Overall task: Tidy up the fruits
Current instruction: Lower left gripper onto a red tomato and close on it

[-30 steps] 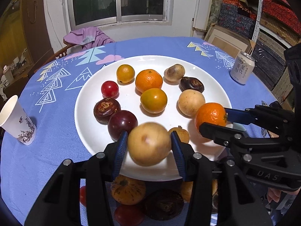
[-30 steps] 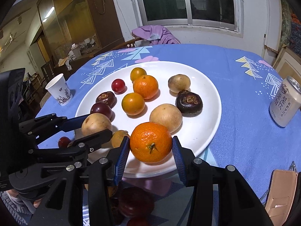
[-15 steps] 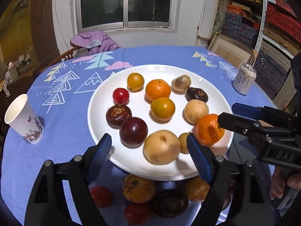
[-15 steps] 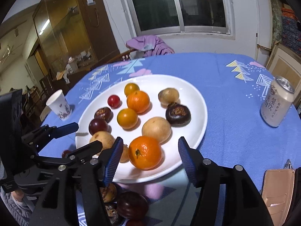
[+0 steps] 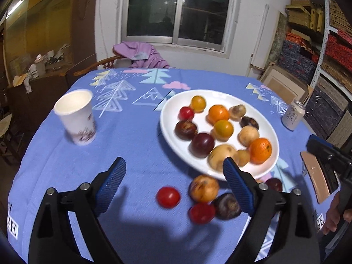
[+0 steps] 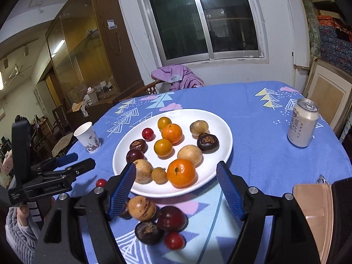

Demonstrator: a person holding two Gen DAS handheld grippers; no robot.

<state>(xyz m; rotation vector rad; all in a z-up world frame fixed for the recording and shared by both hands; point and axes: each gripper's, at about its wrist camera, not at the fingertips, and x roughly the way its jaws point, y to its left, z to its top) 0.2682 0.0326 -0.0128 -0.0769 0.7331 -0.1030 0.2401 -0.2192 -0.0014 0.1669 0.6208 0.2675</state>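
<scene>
A white plate (image 5: 173, 110) (image 6: 222, 127) on the blue tablecloth holds several fruits, among them an orange (image 5: 260, 150) (image 6: 181, 172) and a tan round fruit (image 5: 221, 156) (image 6: 143, 171) near its front rim. Loose fruits lie on the cloth in front of the plate: a red tomato (image 5: 168, 197) (image 6: 101, 183), a tan fruit (image 5: 204, 188) (image 6: 142, 208), dark fruits (image 6: 171, 218). My left gripper (image 5: 173, 184) is open and empty above the loose fruits. My right gripper (image 6: 176, 189) is open and empty at the plate's front edge.
A paper cup (image 5: 76, 116) (image 6: 87, 136) stands left of the plate. A drink can (image 5: 293, 114) (image 6: 302, 125) stands at the right. A tan case (image 6: 314, 215) lies at the near right. A chair with a purple cloth (image 6: 176, 77) stands behind the table.
Both grippers let go of their fruits on the plate, opened wide and pulled back. The left gripper also swung left and now sits over the loose fruits.
</scene>
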